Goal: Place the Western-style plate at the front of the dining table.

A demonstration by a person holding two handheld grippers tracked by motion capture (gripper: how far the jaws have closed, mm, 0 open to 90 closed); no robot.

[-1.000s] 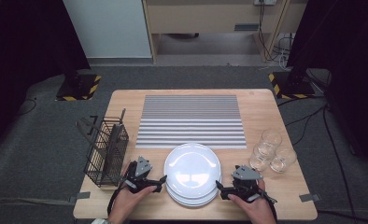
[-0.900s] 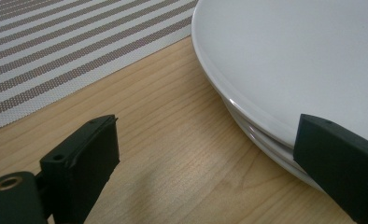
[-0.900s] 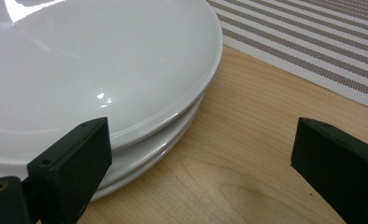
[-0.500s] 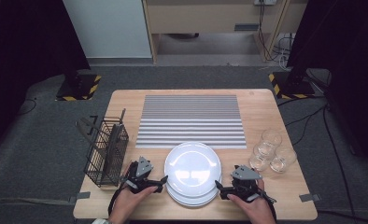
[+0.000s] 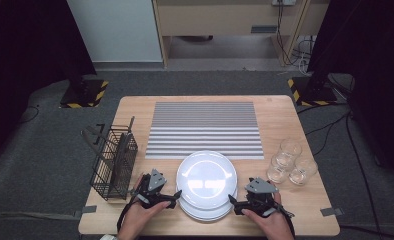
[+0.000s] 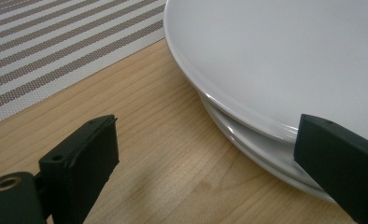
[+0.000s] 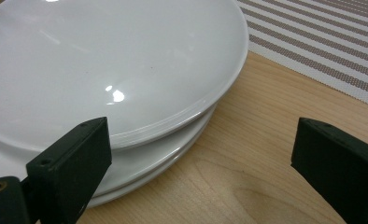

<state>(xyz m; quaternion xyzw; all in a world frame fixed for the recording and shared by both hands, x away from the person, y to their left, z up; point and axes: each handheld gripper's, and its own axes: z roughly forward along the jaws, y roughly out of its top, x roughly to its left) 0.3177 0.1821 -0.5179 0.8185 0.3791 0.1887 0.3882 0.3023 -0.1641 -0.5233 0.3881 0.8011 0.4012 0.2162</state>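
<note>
A stack of white plates (image 5: 206,177) sits at the front middle of the wooden table (image 5: 310,205). My left gripper (image 5: 175,196) rests on the table at the stack's left edge, open, jaws pointing at the rim. My right gripper (image 5: 233,201) sits at the stack's right edge, also open. In the left gripper view, the gripper (image 6: 205,140) has its right jaw over the rim of the plates (image 6: 275,56) and its left jaw over bare wood. In the right gripper view, the gripper (image 7: 201,135) has its left jaw in front of the plates (image 7: 102,60). Neither holds anything.
A striped grey placemat (image 5: 205,129) lies behind the plates. A black wire basket (image 5: 114,161) with utensils stands at the left. Three clear glasses (image 5: 290,162) stand at the right. The table's front edge runs just behind both hands.
</note>
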